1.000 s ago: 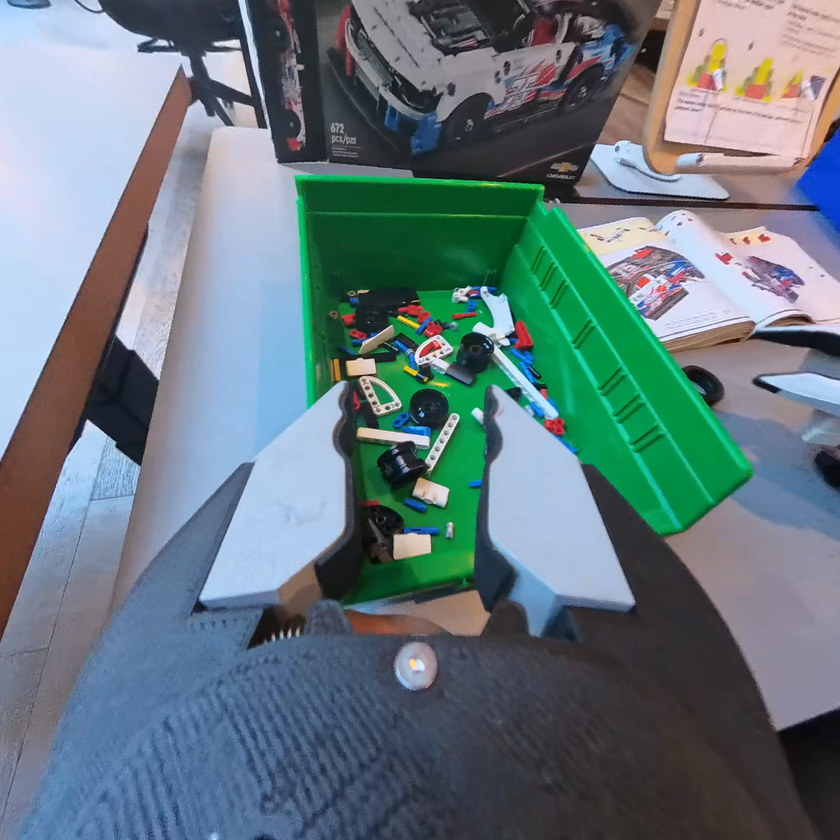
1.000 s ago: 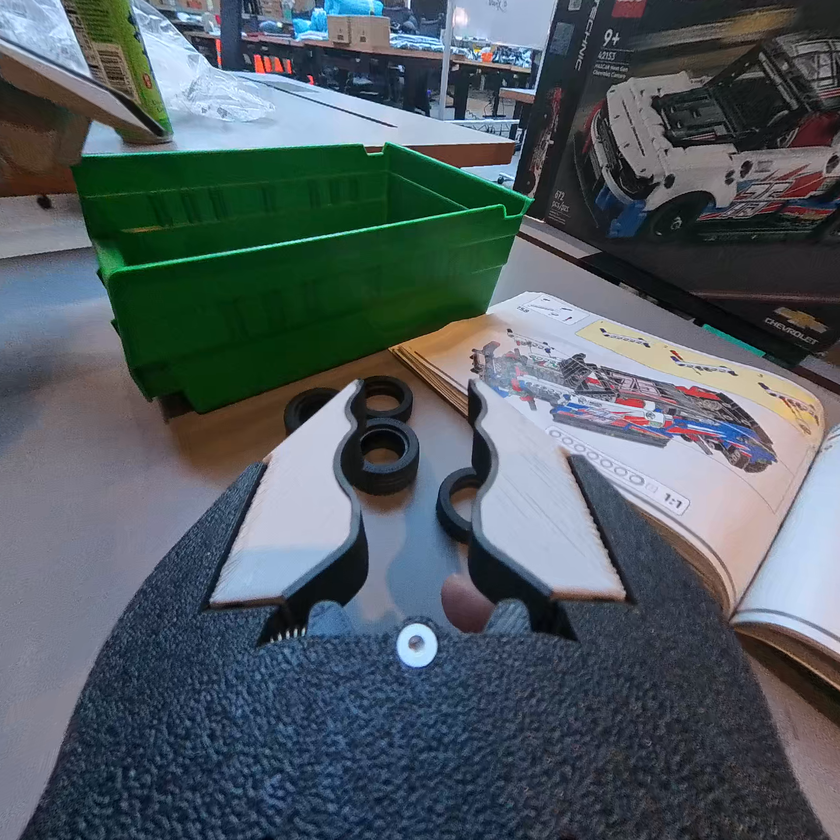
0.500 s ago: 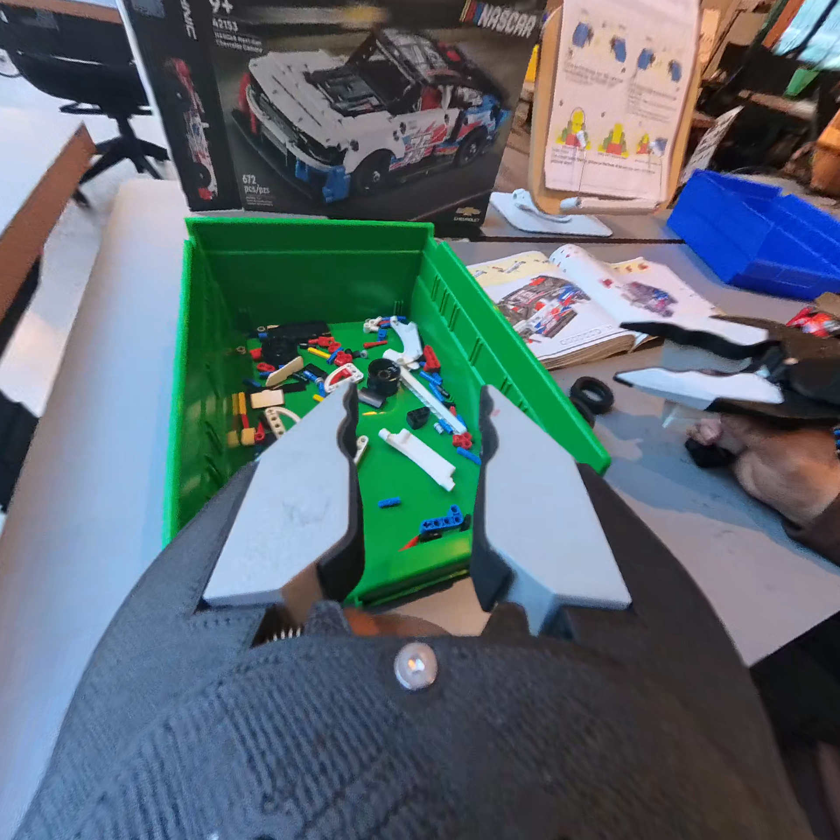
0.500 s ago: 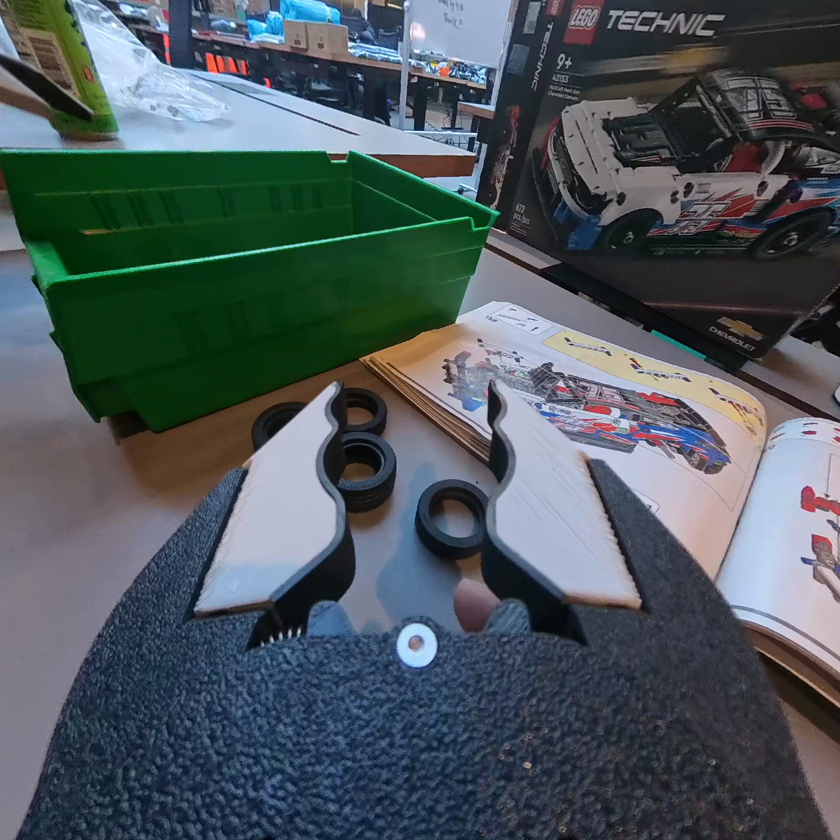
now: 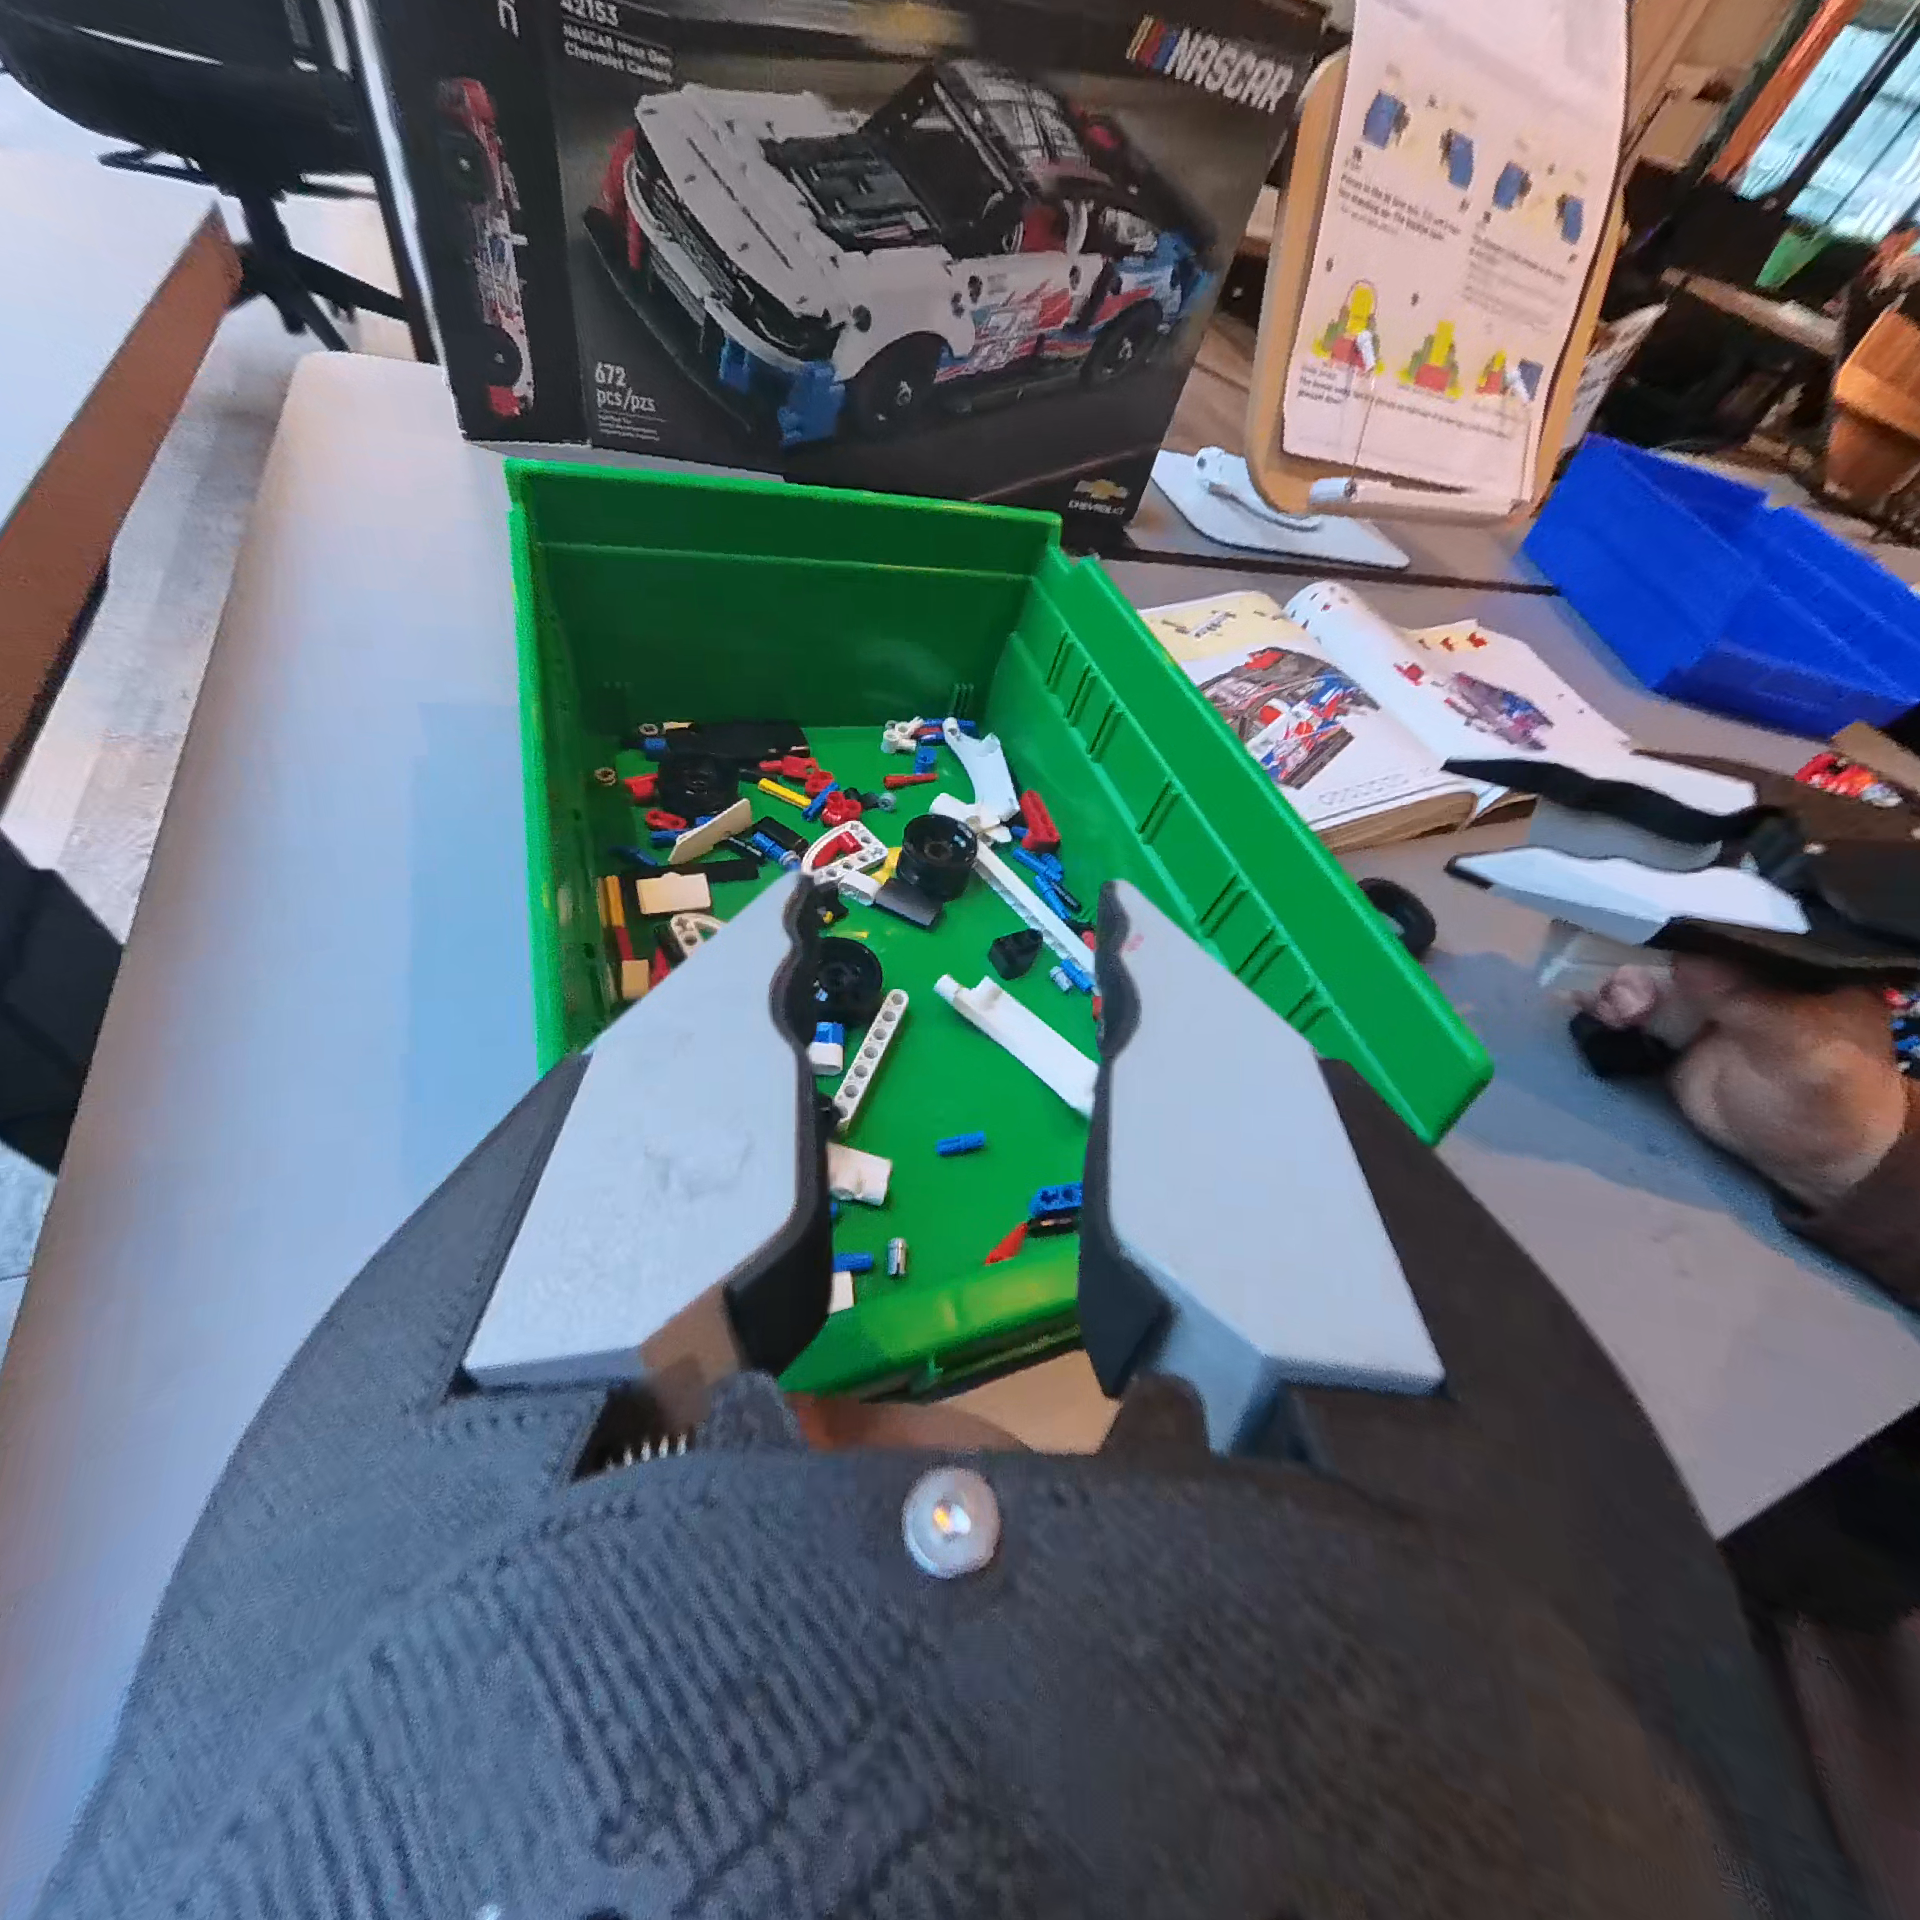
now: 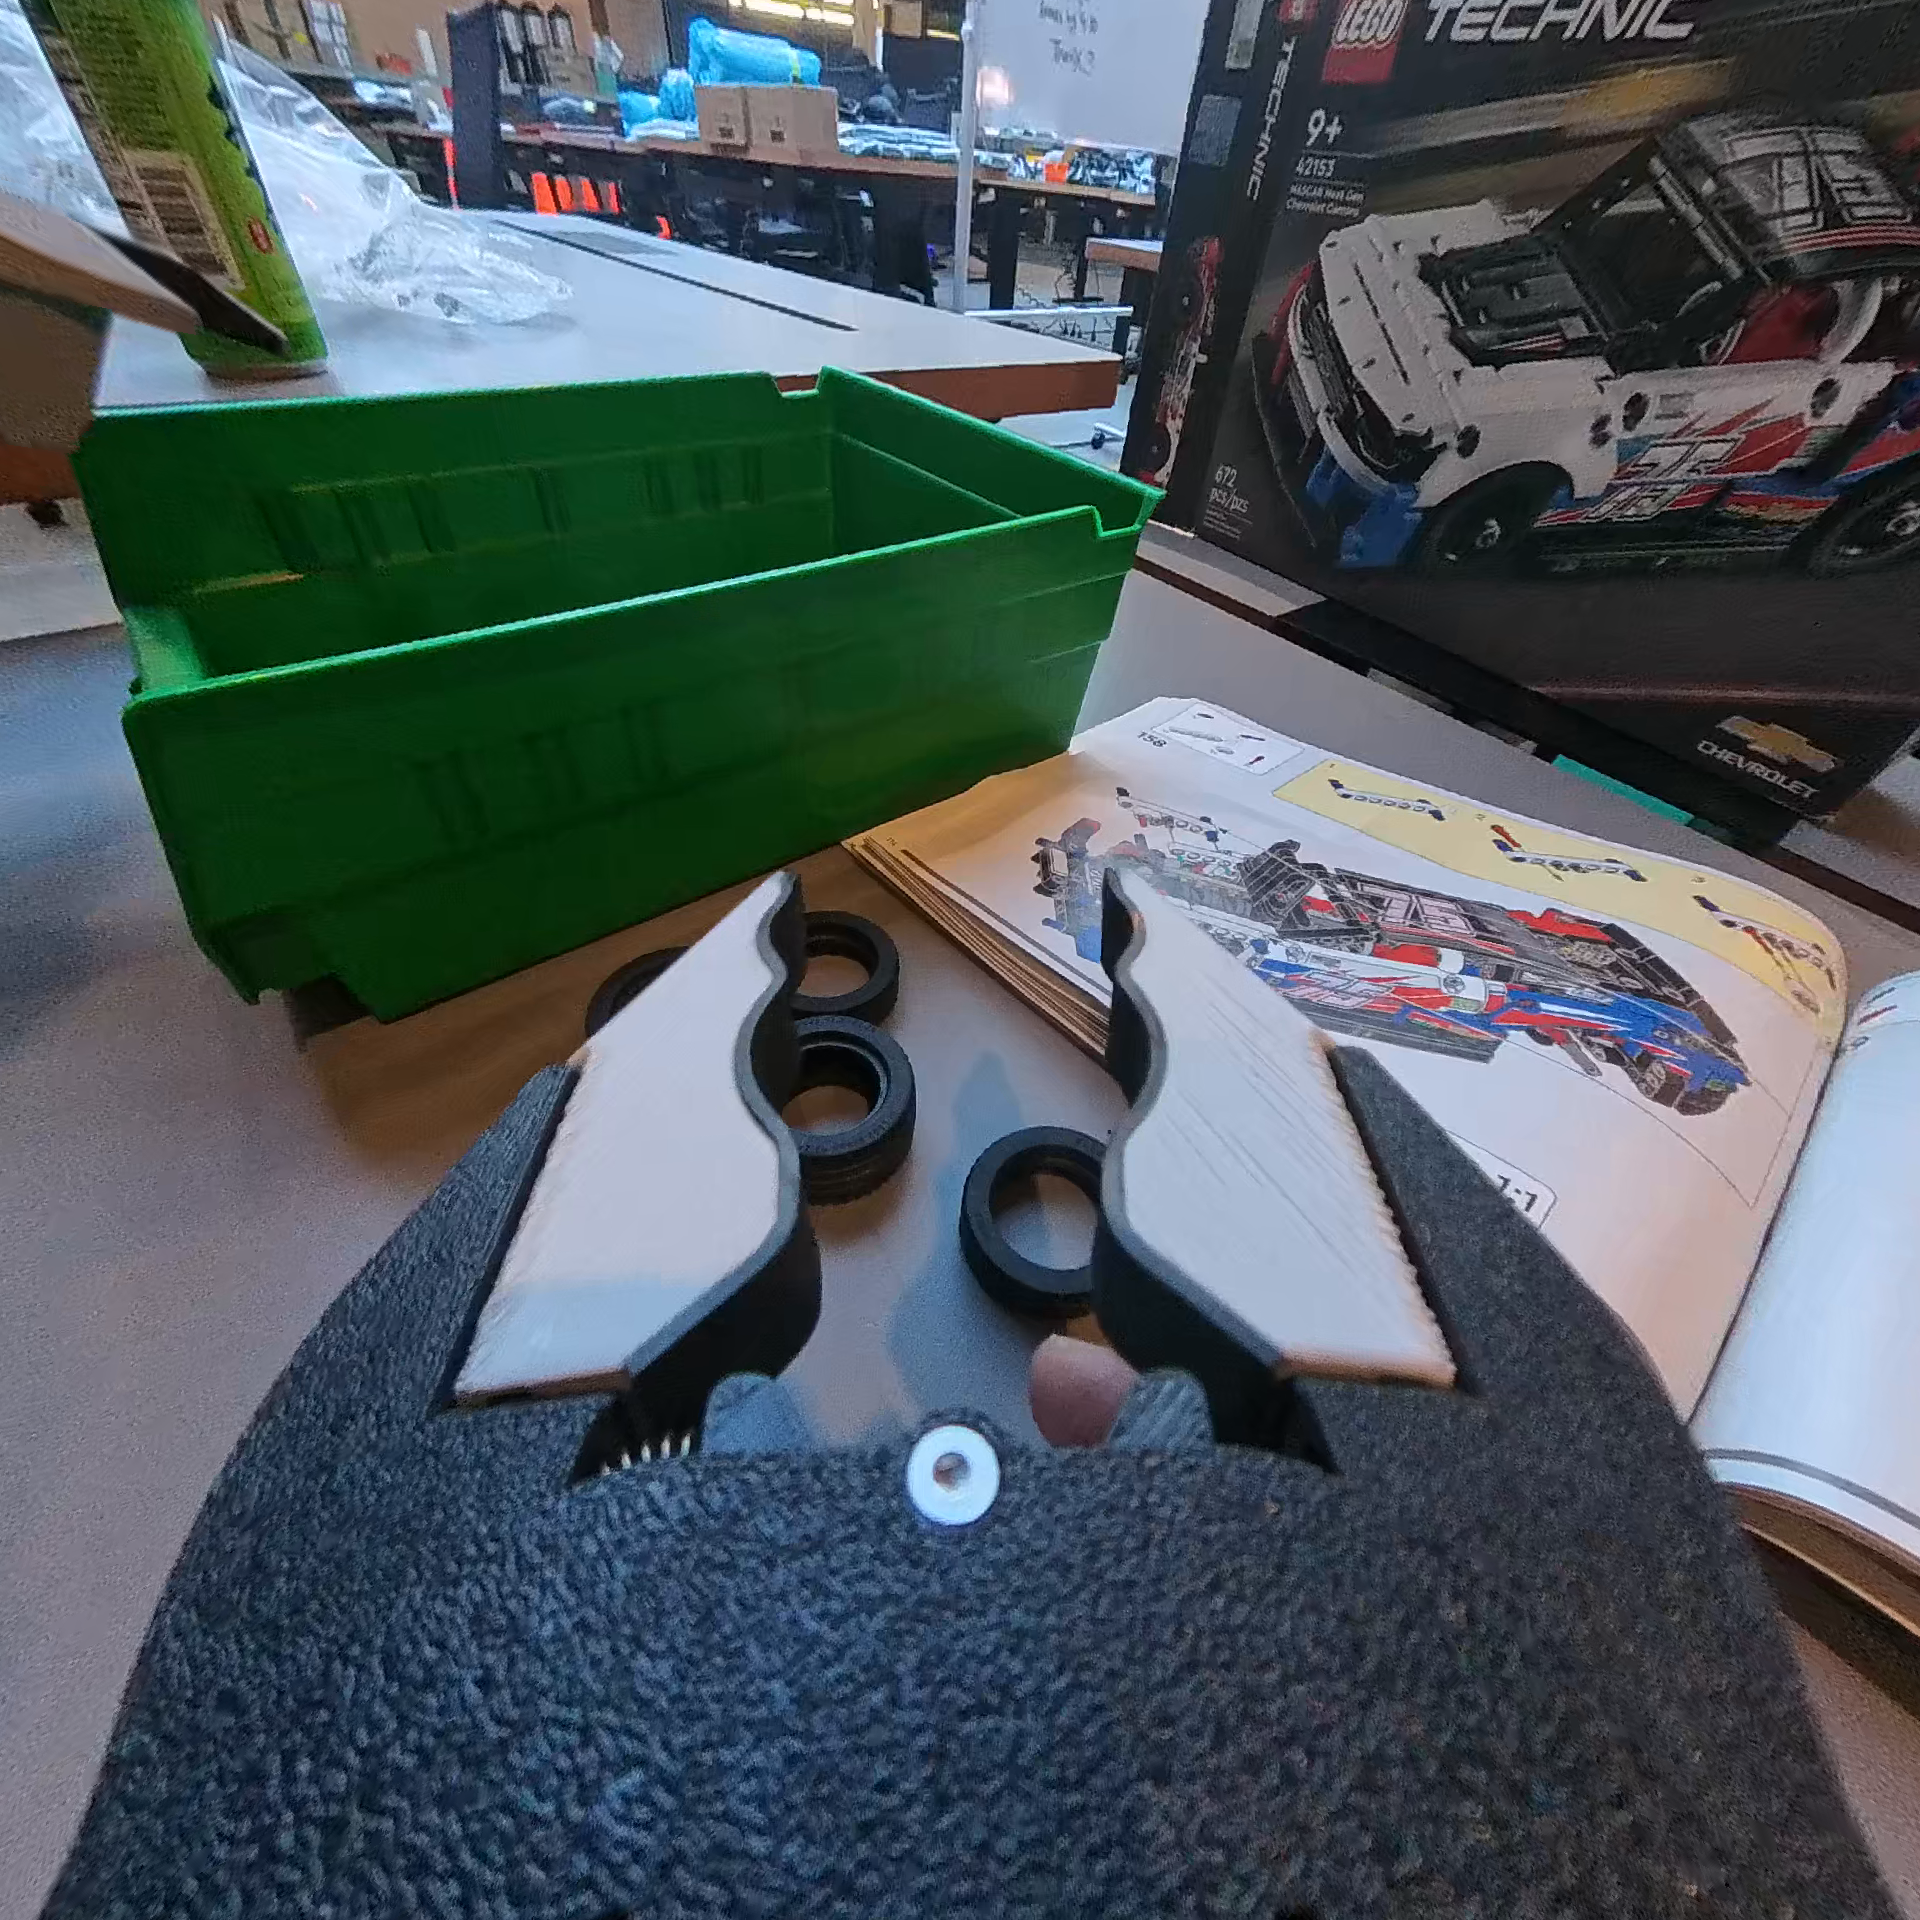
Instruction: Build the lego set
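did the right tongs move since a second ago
Yes. The right tongs have drawn slightly back from the green bin; more of the loose tire now shows between them.

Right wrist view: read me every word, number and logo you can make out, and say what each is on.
Writing is not quoted here; these things bear it:
Box: large print, numbers and logos, legible, at the back right.
Booklet: small print on the open page.
Can: green, label print, far left.
Whiteboard: handwriting, too blurred to read.
Bin: none.
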Motion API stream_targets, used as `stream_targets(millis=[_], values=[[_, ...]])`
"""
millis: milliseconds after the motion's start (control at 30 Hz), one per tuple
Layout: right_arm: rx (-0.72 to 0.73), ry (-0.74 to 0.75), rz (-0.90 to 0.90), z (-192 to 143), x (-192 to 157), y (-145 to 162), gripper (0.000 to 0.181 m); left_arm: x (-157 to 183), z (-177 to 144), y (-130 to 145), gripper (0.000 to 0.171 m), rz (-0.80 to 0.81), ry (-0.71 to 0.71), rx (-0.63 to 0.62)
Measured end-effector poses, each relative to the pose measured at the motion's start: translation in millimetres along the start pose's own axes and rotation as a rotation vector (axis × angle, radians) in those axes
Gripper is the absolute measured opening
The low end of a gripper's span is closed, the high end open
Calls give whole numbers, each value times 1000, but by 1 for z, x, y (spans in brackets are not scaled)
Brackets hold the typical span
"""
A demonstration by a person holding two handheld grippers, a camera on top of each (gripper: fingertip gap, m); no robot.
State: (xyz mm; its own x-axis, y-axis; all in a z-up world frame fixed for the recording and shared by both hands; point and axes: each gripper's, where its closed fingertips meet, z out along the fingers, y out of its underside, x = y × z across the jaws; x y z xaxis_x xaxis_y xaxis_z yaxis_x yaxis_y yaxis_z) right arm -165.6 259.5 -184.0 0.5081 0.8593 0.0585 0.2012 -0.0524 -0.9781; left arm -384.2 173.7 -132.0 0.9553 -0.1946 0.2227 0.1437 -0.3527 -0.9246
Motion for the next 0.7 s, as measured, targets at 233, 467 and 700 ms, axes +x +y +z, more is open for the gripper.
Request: stream_targets(millis=[233,467,700], values=[[9,10,0,-1,1,-1,56,14,0,2,50,75,-11,-17],[16,35,-29,-3,1,-2,55,25,-37,17,46,152,14,-57],[14,51,-56,-4,-1,-2,55,-15,-73,17,47,198,-238,-37]])
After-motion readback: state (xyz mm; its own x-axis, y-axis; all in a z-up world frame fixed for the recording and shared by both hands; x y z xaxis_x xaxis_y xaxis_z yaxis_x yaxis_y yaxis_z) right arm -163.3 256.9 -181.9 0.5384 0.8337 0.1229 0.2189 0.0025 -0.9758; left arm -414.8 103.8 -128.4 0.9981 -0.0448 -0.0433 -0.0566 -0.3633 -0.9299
